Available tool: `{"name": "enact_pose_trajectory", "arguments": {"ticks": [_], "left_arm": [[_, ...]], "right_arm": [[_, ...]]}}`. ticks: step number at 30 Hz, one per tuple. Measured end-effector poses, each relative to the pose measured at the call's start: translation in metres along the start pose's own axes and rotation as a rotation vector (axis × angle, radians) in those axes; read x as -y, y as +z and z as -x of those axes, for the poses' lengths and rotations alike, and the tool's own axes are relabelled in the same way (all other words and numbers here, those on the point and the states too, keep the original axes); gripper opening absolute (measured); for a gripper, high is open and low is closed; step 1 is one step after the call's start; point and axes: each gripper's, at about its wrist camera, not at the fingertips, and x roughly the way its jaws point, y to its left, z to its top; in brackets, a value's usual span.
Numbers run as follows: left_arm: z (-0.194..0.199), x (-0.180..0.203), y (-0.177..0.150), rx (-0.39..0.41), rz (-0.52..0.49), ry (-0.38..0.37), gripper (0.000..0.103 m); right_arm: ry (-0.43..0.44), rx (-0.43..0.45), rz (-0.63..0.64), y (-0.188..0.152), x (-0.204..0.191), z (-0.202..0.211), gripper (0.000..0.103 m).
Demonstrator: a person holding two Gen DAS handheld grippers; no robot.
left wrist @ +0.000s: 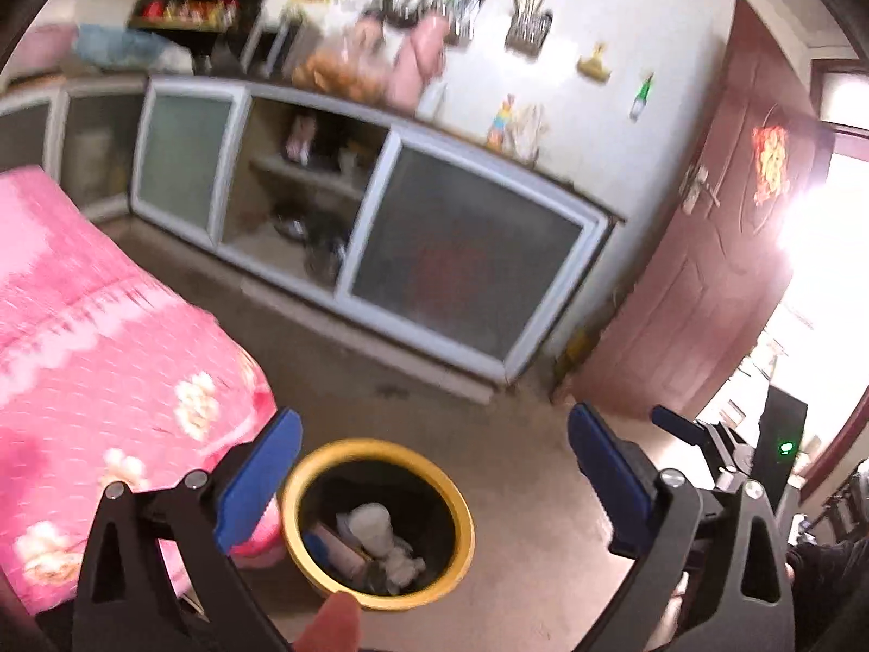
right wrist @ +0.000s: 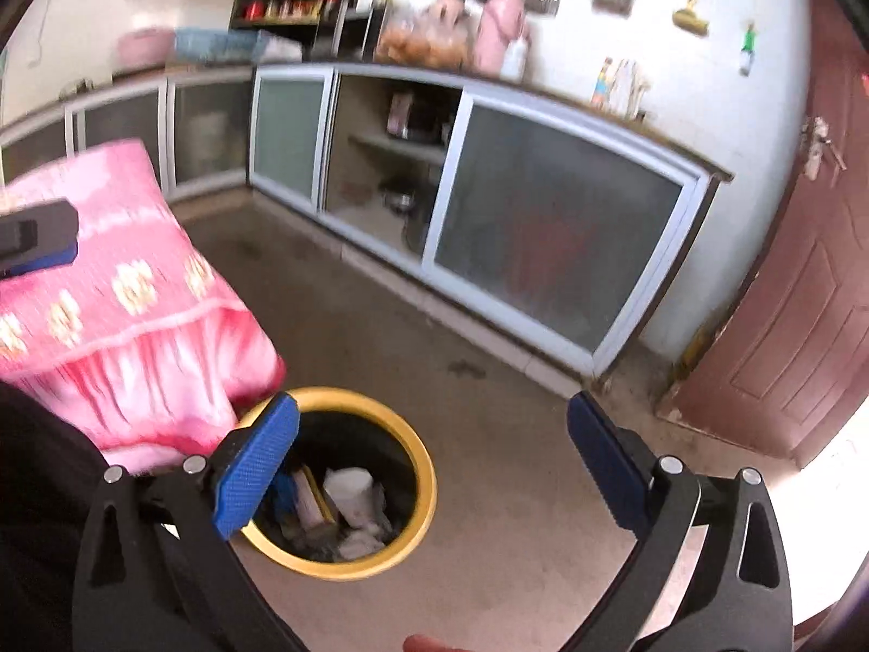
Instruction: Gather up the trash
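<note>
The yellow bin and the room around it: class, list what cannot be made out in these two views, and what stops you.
- Yellow bin: left wrist view shows white crumpled pieces, but items beneath are dark and overlapped.
- Bin's near-left rim, right wrist view: covered by the right gripper finger.
- Counter items: motion blur.
- Doorway: glare washes it out.

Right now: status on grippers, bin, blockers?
Left gripper open, empty. Right gripper open, empty. Yellow-rimmed trash bin on floor, holding paper trash. Pink bedspread beside bin.

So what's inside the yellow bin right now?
The yellow bin has a black liner and holds crumpled white paper, a pinkish flat packet and something blue. The right gripper's finger covers its near-left side; deeper layers are hidden.
</note>
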Motion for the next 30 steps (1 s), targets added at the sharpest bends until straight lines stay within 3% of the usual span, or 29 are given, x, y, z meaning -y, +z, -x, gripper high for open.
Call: {"name": "enact_pose_trajectory", "arguments": {"ticks": [2,8,10,12,15,19,22,26,30], "left_arm": [[0.021,0.007,-0.002,0.062,-0.033,0.045,0.095],[0.078,0.031,0.001,0.210,-0.156,0.242,0.095],[0.093,0.034,0.002,0.252,-0.160,0.288,0.095],[0.110,0.033,0.002,0.300,-0.129,0.324,0.095],[0.119,0.027,-0.002,0.274,-0.060,0.333,0.095],[0.128,0.025,-0.015,0.269,-0.030,0.376,0.095],[0.136,0.028,-0.028,0.307,-0.070,0.467,0.095],[0.146,0.029,-0.042,0.325,-0.098,0.516,0.095],[0.145,0.018,-0.046,0.284,-0.058,0.480,0.095]], "right_arm": [[-0.006,0.061,-0.082,0.006,-0.001,0.019,0.095],[-0.183,0.251,-0.313,0.028,0.009,0.074,0.095],[-0.247,0.297,-0.366,0.035,0.014,0.088,0.095],[-0.236,0.342,-0.416,0.042,0.017,0.101,0.095],[-0.186,0.374,-0.448,0.048,0.018,0.114,0.095],[-0.284,0.445,-0.413,0.037,-0.011,0.124,0.095],[-0.313,0.416,-0.381,0.021,-0.039,0.113,0.095],[-0.299,0.330,-0.280,0.010,-0.063,0.094,0.095],[-0.284,0.299,-0.287,0.001,-0.063,0.093,0.095]]}}
